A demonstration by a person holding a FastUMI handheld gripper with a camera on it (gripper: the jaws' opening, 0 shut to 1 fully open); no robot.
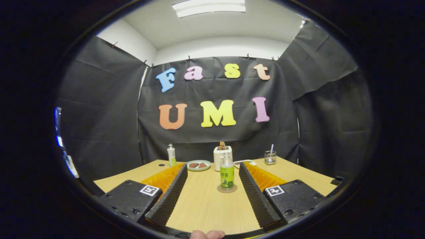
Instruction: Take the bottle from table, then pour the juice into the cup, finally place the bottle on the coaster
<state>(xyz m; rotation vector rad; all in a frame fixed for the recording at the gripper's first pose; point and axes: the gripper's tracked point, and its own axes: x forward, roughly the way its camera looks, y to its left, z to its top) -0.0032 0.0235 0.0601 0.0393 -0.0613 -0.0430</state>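
Well, from the gripper view the gripper is spread wide, holding nothing, its two ribbed fingers angled out over the pale wooden table. Just ahead of them, a little nearer the right finger than the left, stands the clear plastic bottle with the green label — upright, cap on, and apart from both fingers. It sits on a small round brown coaster, so by my reckoning it is already where the task wants it and the fingers have nothing left to grip; whether any juice was poured I cannot judge from here.

Beyond the bottle is a white toaster-like box with something brown poking from its top. Left of that box lies a pale plate with two dark brown pieces, and further left a slim white bottle with a green band stands by itself. To the right of the box is a shallow white dish, and past it a small clear holder with a stick standing in it — I can't tell whether that is the cup.

A fingertip of the person's hand shows behind the fingers, where the gripper is carried.
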